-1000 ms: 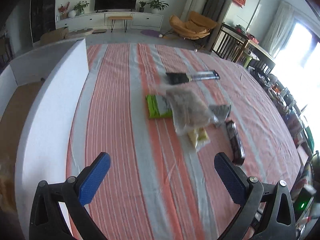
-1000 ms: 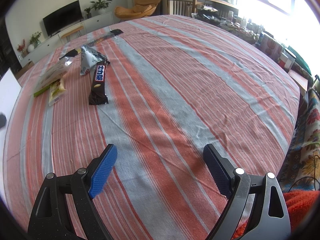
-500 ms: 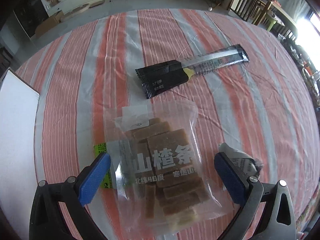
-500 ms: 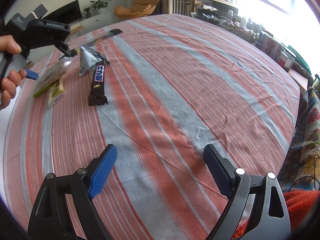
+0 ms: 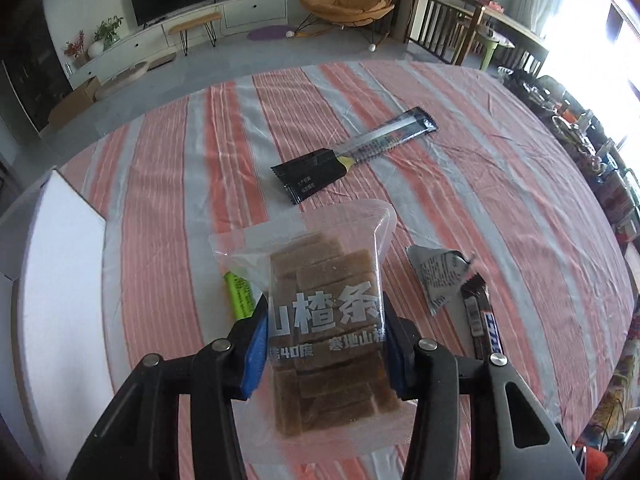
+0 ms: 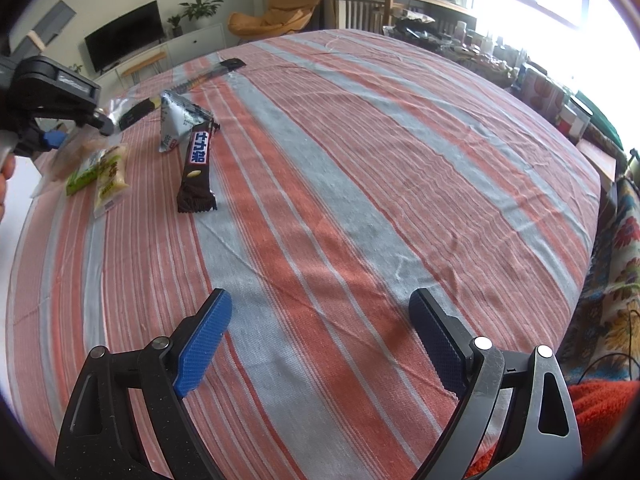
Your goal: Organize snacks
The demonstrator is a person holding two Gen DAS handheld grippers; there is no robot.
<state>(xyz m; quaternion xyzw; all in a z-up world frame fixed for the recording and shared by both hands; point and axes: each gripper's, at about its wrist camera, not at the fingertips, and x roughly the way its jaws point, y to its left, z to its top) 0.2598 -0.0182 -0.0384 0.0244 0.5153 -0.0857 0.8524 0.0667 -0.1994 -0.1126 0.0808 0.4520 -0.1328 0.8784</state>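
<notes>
Both left tongs (image 5: pixel 324 344) pads are closing on the clear snack bag (image 5: pixel 320 300).

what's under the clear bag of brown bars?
A green packet pokes out from under the clear bag at its left edge. The right wrist view also shows a pale yellow packet there. How far either packet runs underneath is hidden.

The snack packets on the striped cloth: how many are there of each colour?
Clear bag of brown strips: 1
Black packets: 2, a flat one and a long stick
Green packet: 1
Yellow packet: 1
Silver-grey packet: 1
Brown chocolate bar: 1
Total: 7
</notes>
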